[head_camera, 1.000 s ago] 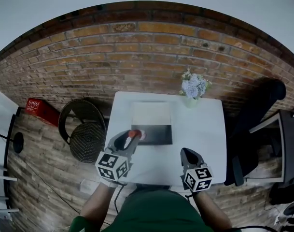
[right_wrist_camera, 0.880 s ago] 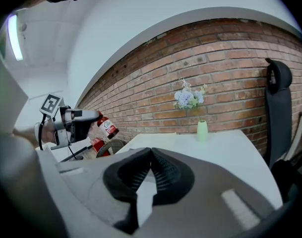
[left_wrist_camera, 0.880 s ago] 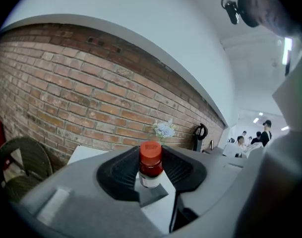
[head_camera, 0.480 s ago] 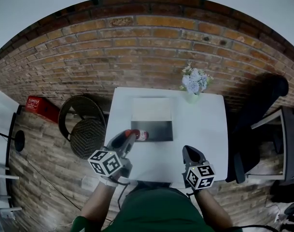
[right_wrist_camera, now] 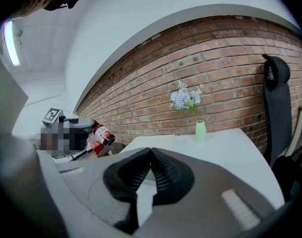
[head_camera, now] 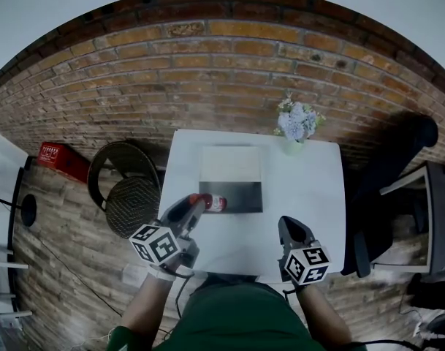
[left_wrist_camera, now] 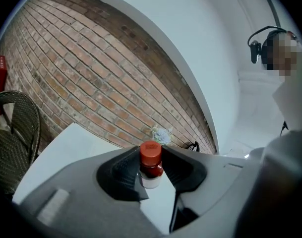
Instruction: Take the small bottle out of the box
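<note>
My left gripper (head_camera: 198,203) is shut on a small bottle (head_camera: 211,203) with a red cap, held above the table just left of the box's front left corner. In the left gripper view the bottle (left_wrist_camera: 151,165) stands upright between the two pads, cap on top. The open box (head_camera: 237,199) has a dark inside and a pale raised lid (head_camera: 229,168). From the right gripper view the bottle (right_wrist_camera: 102,135) shows at the far left. My right gripper (head_camera: 288,227) hovers near the table's front right, shut with nothing in it; its pads (right_wrist_camera: 163,170) touch.
A white table (head_camera: 310,189) stands against a brick wall. A green vase of flowers (head_camera: 295,126) sits at its back right corner. A wicker chair (head_camera: 131,196) and a red crate (head_camera: 60,163) are on the left, a black office chair (head_camera: 386,174) on the right.
The back of my left gripper has swung a little to the left while the bottle stays in its grip beside the box. The right gripper has barely moved.
</note>
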Demonstrator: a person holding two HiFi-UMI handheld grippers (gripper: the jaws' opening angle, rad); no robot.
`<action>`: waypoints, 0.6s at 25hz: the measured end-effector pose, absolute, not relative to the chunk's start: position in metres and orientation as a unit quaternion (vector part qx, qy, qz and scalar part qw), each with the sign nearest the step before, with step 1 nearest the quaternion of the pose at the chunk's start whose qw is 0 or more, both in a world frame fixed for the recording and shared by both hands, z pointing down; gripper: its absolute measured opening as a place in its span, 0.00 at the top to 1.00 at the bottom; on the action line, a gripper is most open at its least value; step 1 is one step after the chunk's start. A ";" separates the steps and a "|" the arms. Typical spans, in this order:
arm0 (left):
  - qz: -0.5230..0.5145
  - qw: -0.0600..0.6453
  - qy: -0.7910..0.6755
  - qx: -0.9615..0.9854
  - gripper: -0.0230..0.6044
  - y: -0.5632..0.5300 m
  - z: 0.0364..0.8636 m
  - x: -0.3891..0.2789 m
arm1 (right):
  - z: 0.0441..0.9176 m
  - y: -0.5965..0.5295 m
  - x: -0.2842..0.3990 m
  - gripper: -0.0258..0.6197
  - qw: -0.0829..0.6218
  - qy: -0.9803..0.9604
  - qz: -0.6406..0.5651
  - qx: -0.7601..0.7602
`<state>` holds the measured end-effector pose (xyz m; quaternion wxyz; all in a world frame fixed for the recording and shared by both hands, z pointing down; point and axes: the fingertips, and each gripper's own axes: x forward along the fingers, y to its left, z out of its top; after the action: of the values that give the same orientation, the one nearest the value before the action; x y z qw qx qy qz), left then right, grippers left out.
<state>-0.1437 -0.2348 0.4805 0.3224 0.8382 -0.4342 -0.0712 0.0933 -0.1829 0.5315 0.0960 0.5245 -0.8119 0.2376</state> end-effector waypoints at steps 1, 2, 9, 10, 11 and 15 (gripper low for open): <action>-0.073 0.322 -0.433 0.839 0.73 -0.235 0.479 -0.144 | 0.529 -0.184 0.092 0.96 0.094 -0.813 0.236 0.523; -0.075 0.322 -0.431 0.839 0.73 -0.235 0.478 -0.145 | 0.527 -0.184 0.091 0.96 0.091 -0.815 0.235 0.522; -0.093 0.331 -0.414 0.843 0.73 -0.236 0.474 -0.145 | 0.509 -0.184 0.085 0.96 0.068 -0.827 0.226 0.510; -0.093 0.331 -0.412 0.844 0.73 -0.236 0.473 -0.145 | 0.508 -0.184 0.085 0.96 0.066 -0.828 0.225 0.509; -0.093 0.331 -0.411 0.844 0.73 -0.237 0.473 -0.145 | 0.506 -0.183 0.084 0.96 0.064 -0.829 0.224 0.508; -0.094 0.333 -0.406 0.846 0.73 -0.237 0.472 -0.144 | 0.502 -0.181 0.083 0.96 0.059 -0.831 0.224 0.505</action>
<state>-0.1442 -0.2373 0.4725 0.3332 0.8457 -0.4062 -0.0940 0.0825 -0.1811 0.5018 0.0590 0.5054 -0.8313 0.2237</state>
